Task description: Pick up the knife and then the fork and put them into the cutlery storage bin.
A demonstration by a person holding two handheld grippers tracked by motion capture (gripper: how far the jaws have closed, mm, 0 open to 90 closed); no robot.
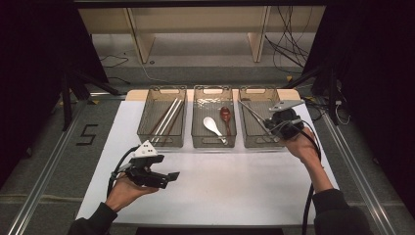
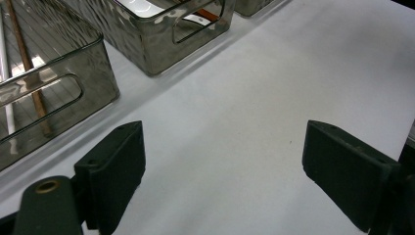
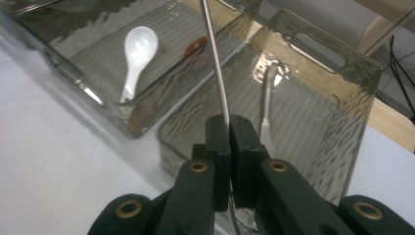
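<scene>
My right gripper (image 1: 270,126) hangs over the near end of the right clear bin (image 1: 258,90), shut on a thin metal utensil (image 1: 252,112) whose stem slants up and away over the bin. In the right gripper view the jaws (image 3: 229,122) pinch that stem (image 3: 215,58), and another metal utensil (image 3: 266,98) lies in the bin below. The middle bin (image 1: 214,145) holds a white spoon (image 1: 212,125) and a red-brown spoon (image 1: 225,116). Several chopsticks (image 1: 169,115) lie in the left bin (image 1: 161,142). My left gripper (image 1: 166,177) stands open over the white table top (image 2: 235,98), empty.
The three bins stand side by side along the far edge of the white table top (image 1: 235,181). A wooden shelf frame (image 1: 195,29) and loose cables (image 1: 293,44) lie beyond the table. Metal rails (image 1: 44,171) run along both sides.
</scene>
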